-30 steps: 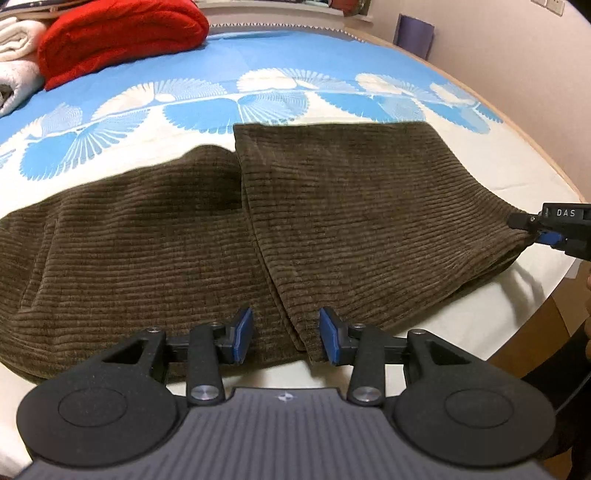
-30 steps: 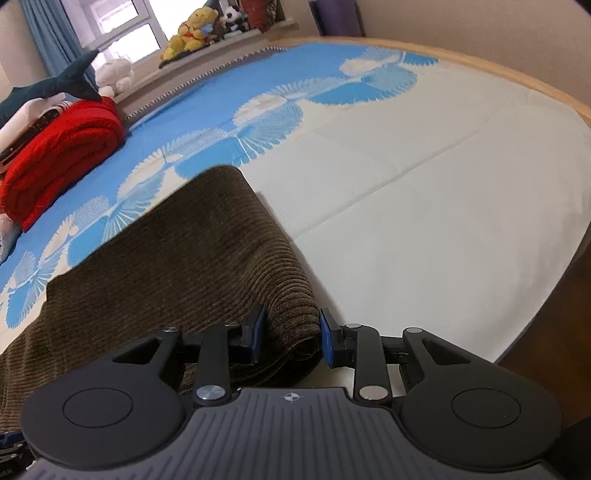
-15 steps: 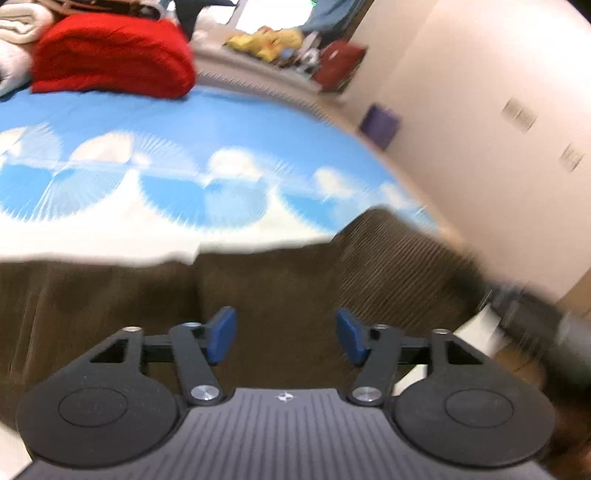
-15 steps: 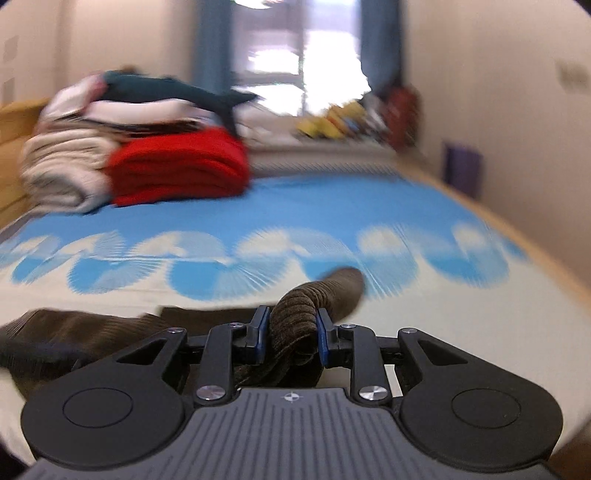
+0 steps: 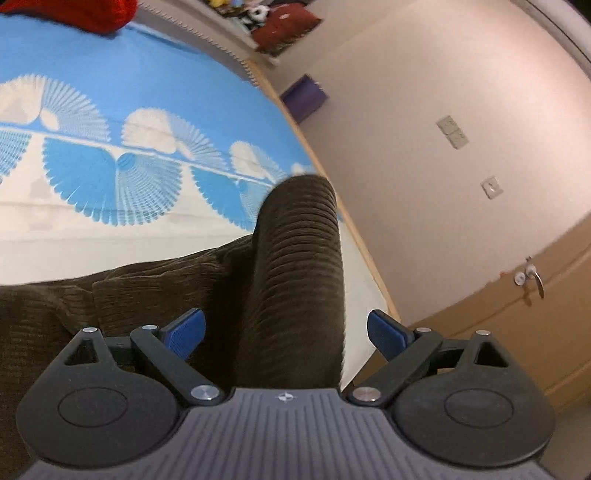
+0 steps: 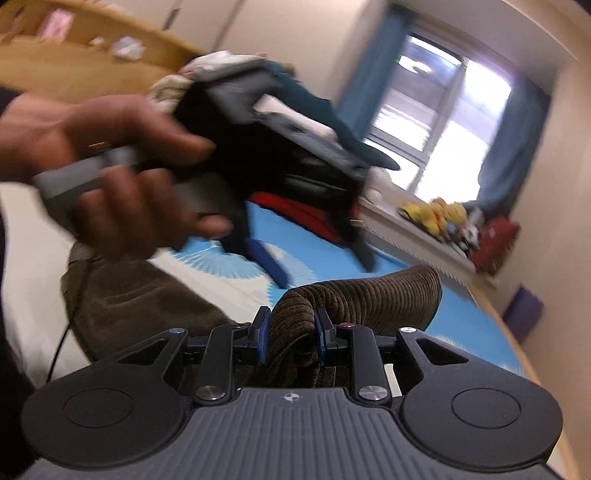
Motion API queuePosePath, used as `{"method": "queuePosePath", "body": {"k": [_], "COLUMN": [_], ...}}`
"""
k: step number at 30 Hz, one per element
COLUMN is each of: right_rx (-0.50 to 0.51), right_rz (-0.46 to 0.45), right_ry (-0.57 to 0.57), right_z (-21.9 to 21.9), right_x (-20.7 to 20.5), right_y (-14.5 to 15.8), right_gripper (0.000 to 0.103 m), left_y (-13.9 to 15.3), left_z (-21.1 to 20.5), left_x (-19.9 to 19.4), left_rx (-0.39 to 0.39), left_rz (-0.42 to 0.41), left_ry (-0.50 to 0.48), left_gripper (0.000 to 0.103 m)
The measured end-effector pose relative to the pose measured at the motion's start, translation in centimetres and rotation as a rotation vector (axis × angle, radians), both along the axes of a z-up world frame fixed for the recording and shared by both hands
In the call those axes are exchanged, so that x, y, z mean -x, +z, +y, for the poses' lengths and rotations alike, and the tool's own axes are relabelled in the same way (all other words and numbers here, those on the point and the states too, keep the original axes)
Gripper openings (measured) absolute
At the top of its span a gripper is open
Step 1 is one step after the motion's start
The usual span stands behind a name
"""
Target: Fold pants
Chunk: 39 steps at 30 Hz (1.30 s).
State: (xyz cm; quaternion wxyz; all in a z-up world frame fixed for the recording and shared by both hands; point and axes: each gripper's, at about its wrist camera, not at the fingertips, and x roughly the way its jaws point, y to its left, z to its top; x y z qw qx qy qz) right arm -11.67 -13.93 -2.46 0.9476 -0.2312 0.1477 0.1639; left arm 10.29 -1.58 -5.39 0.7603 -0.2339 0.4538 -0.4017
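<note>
The brown corduroy pants (image 5: 299,258) lie on the bed, with one part lifted into a raised fold. In the left wrist view my left gripper (image 5: 286,325) has its jaws opening wide. The fold runs up through the gap, and neither blue pad touches it. My right gripper (image 6: 291,332) is shut on a bunched edge of the pants (image 6: 369,299) and holds it above the sheet. In the right wrist view a hand (image 6: 110,177) carries the blurred left gripper, and one of its blue pads (image 6: 267,260) hangs over the bed.
The bed has a blue and white fan-print sheet (image 5: 110,92) and a wooden edge (image 5: 369,266) by the wall. A red blanket (image 5: 92,14) and piled laundry lie at the far end. A purple box (image 5: 304,96) stands on the floor. Plush toys (image 6: 439,214) sit under the window.
The left jaws have spread wide and let the pants edge go. Both grippers have risen and swung round. The right one has rolled, still pinching the fabric, and the hand with the left gripper has entered its view.
</note>
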Motion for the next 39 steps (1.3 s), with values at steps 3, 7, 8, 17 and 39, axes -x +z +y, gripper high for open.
{"method": "queuePosePath", "body": {"k": [3, 7, 8, 17, 39], "right_rx": [0.039, 0.075, 0.079, -0.283, -0.59], "right_rz": [0.002, 0.013, 0.016, 0.185, 0.944], "right_ry": [0.048, 0.118, 0.13, 0.323, -0.263], "right_z": [1.7, 4.2, 4.7, 3.4, -0.3], "right_x": [0.2, 0.4, 0.6, -0.2, -21.7], "right_y": [-0.4, -0.7, -0.6, 4.2, -8.8], "right_gripper": [0.026, 0.026, 0.026, 0.058, 0.073], "left_y": [0.0, -0.5, -0.7, -0.2, -11.1], "left_z": [-0.2, 0.7, 1.2, 14.3, 27.2], "left_x": [-0.5, -1.0, -1.1, -0.8, -3.1], "left_rx": [-0.057, -0.211, -0.24, -0.305, -0.459], "left_rz": [-0.035, -0.071, -0.08, -0.053, 0.318], "left_ry": [-0.033, 0.047, 0.055, 0.244, 0.434], "left_gripper": [0.097, 0.036, 0.022, 0.02, 0.088]}}
